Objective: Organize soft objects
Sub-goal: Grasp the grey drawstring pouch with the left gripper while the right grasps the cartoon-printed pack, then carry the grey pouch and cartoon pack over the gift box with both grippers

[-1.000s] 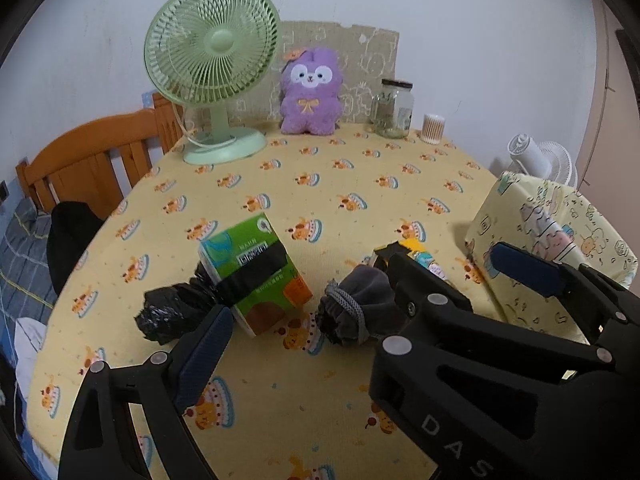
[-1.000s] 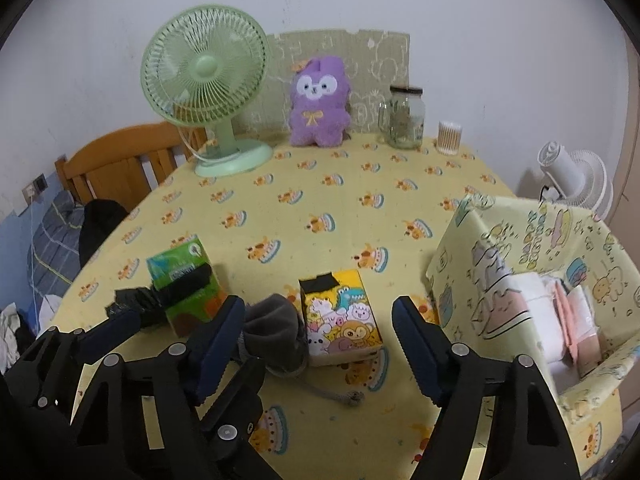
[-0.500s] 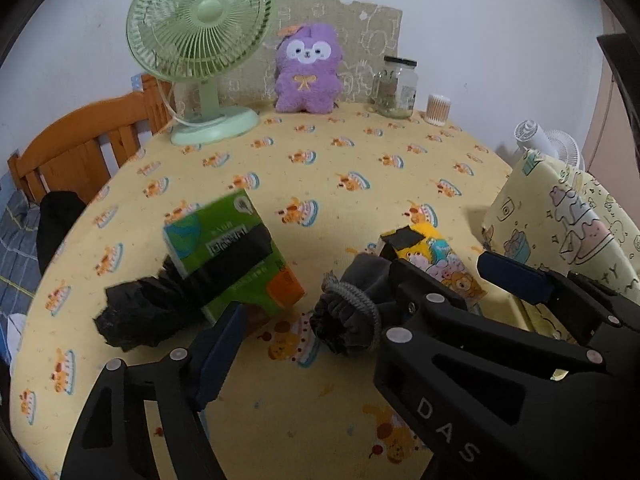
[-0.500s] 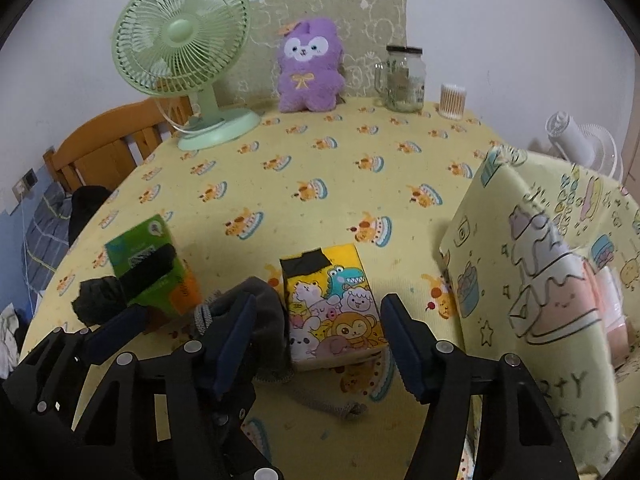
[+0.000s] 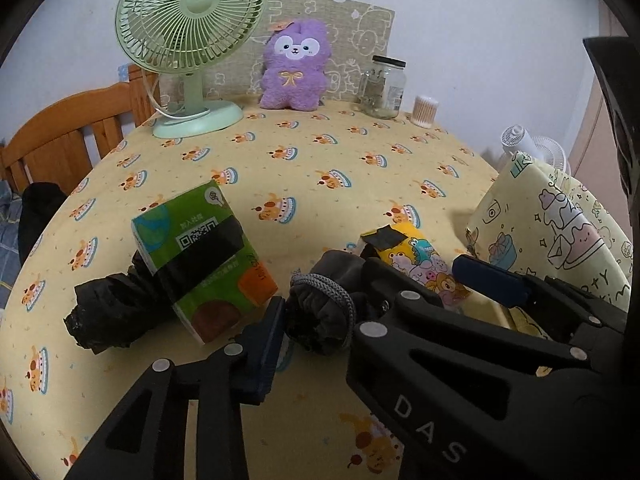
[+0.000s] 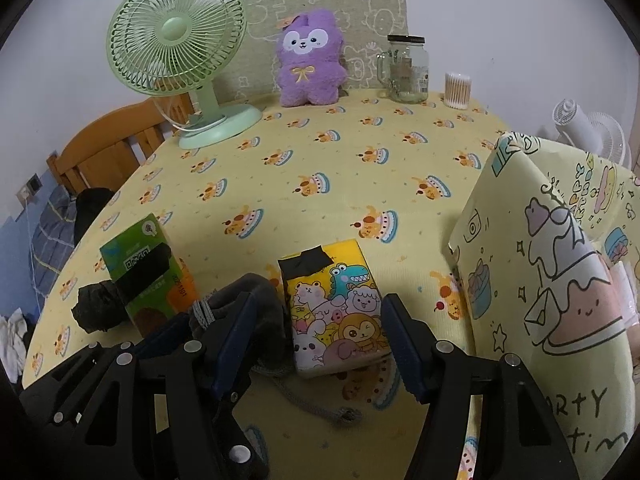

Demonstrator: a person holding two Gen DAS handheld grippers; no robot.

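Left gripper (image 5: 320,300): jaws closing, the grey drawstring pouch (image 5: 320,312) lying between them on the counter (image 5: 320,168), left pad touching it. Right gripper (image 6: 316,336): jaws released, straddling the yellow cartoon tissue pack (image 6: 336,304), no pad contact visible.

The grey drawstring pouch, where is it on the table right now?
In the left wrist view the grey drawstring pouch sits at the near centre of the table, between the green tissue pack and the yellow cartoon tissue pack, inside the closing left gripper.
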